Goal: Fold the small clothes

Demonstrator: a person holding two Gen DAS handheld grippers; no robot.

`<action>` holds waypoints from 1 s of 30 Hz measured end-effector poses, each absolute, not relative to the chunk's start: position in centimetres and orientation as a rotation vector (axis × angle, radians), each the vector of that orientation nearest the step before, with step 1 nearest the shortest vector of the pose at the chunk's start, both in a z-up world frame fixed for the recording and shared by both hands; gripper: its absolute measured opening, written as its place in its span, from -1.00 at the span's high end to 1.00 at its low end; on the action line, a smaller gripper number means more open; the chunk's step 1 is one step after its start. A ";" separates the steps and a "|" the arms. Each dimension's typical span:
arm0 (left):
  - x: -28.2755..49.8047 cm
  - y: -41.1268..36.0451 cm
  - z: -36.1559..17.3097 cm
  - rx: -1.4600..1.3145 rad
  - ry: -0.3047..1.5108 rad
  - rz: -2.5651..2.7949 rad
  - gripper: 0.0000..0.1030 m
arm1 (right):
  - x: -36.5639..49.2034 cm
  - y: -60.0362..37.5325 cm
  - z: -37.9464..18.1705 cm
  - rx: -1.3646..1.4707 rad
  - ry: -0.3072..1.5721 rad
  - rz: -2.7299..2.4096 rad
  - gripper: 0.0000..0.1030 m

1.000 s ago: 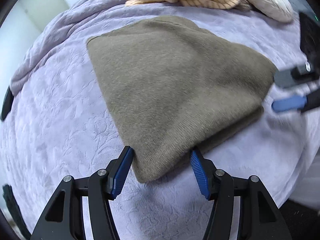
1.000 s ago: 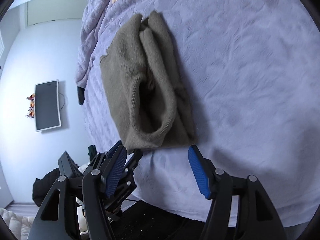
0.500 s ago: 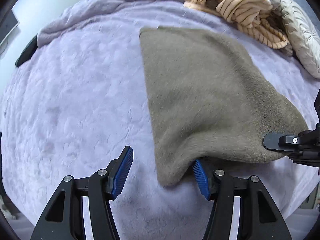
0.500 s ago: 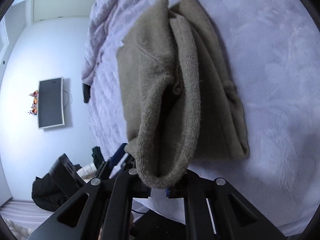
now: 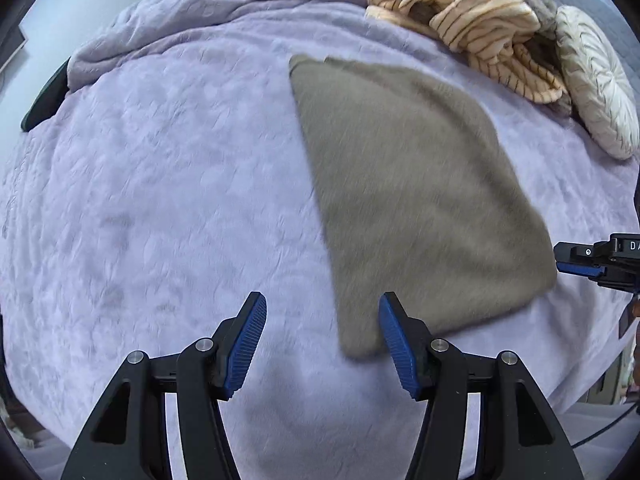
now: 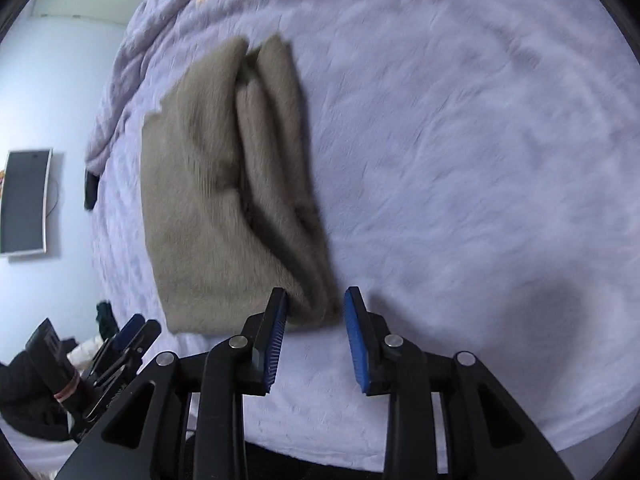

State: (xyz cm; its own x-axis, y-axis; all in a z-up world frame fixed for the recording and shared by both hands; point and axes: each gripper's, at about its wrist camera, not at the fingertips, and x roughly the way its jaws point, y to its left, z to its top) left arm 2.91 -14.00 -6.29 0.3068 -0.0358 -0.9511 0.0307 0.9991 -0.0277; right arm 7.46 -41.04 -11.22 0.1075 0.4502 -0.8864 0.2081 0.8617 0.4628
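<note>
A folded olive-grey knit garment (image 5: 412,200) lies flat on the lavender bedspread (image 5: 160,200). My left gripper (image 5: 322,340) is open and empty, its right pad (image 5: 394,344) just at the garment's near corner. In the right wrist view the garment (image 6: 224,208) shows its stacked folded layers. My right gripper (image 6: 316,332) is open, its blue pads either side of the garment's near edge, not gripping it. The right gripper also shows at the left wrist view's right edge (image 5: 592,264), and the left gripper at the right wrist view's lower left (image 6: 124,344).
A heap of striped tan clothes (image 5: 472,20) and a round cream cushion (image 5: 592,80) lie at the bed's far right. A crumpled lavender blanket (image 5: 180,12) lies at the far side. A wall screen (image 6: 24,204) hangs beyond the bed. Dark items (image 6: 36,392) lie past the bed edge.
My right gripper, shut on the garment's folded edge half a second ago, has opened and let it go. The garment now lies flat. My left gripper has drawn back and left slightly.
</note>
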 end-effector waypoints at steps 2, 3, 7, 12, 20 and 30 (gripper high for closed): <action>4.8 -14.4 -6.4 -0.030 1.248 -0.065 -0.17 | 8.9 -41.8 -10.0 0.558 1.424 0.150 0.36; 5.5 -14.9 -6.8 -0.034 1.258 -0.084 -0.17 | 9.9 -42.1 -9.4 0.581 1.397 0.161 0.36; 7.0 -16.8 -9.5 -0.009 1.321 -0.122 -0.17 | 14.5 -41.4 -8.4 0.583 1.365 0.242 0.30; 6.6 -17.5 -11.6 -0.001 1.356 -0.117 -0.23 | 21.0 -38.6 -10.1 0.607 1.362 0.322 -0.10; 6.5 -17.1 -12.0 -0.047 1.375 -0.126 -0.24 | 23.4 -35.9 -10.8 0.495 1.396 0.393 0.84; 6.8 -17.2 -13.1 -0.045 1.402 -0.111 -0.47 | 22.5 -41.5 -13.2 0.531 1.454 0.166 0.90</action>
State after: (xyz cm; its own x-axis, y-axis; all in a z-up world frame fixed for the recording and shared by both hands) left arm 6.76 -17.20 -13.08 0.1634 -0.1045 -0.9810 0.0516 0.9939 -0.0973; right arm 22.48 -41.52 -13.16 0.1289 0.4208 -0.8980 0.2071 0.8741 0.4393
